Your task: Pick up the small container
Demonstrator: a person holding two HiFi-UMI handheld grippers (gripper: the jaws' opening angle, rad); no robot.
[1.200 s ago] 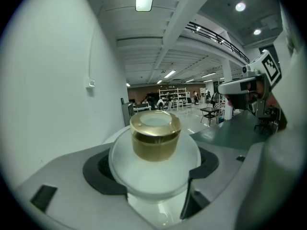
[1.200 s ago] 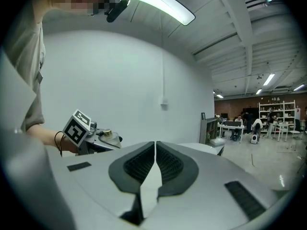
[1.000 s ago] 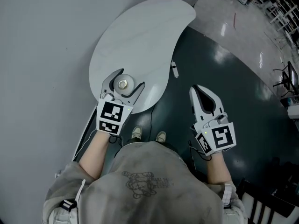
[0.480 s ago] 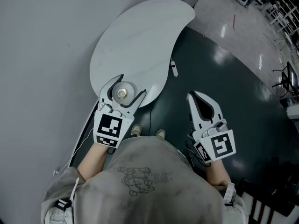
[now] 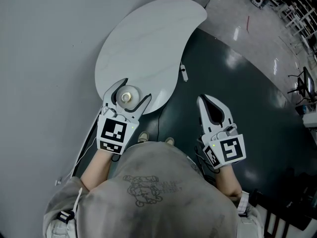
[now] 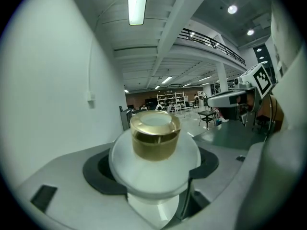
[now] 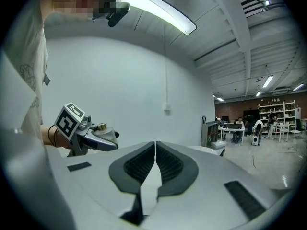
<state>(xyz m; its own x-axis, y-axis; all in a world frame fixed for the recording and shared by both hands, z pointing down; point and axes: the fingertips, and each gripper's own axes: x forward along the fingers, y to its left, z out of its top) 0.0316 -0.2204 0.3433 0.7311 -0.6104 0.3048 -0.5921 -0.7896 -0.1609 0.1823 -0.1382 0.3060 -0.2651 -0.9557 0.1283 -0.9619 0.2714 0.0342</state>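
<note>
Left gripper view, nearest first: the left gripper has its two dark pads pressed on the white round body of the small container, below the gold cap — so the hold is low, on the widest part. I judge the container light and stiff, but its smooth curved body may slip, so I would not loosen the pinch. In the head view it sits above the near edge of the white table; whether it touches the top I cannot tell. The right gripper has its jaws closed together on nothing — it hangs over the dark floor, well apart.
</note>
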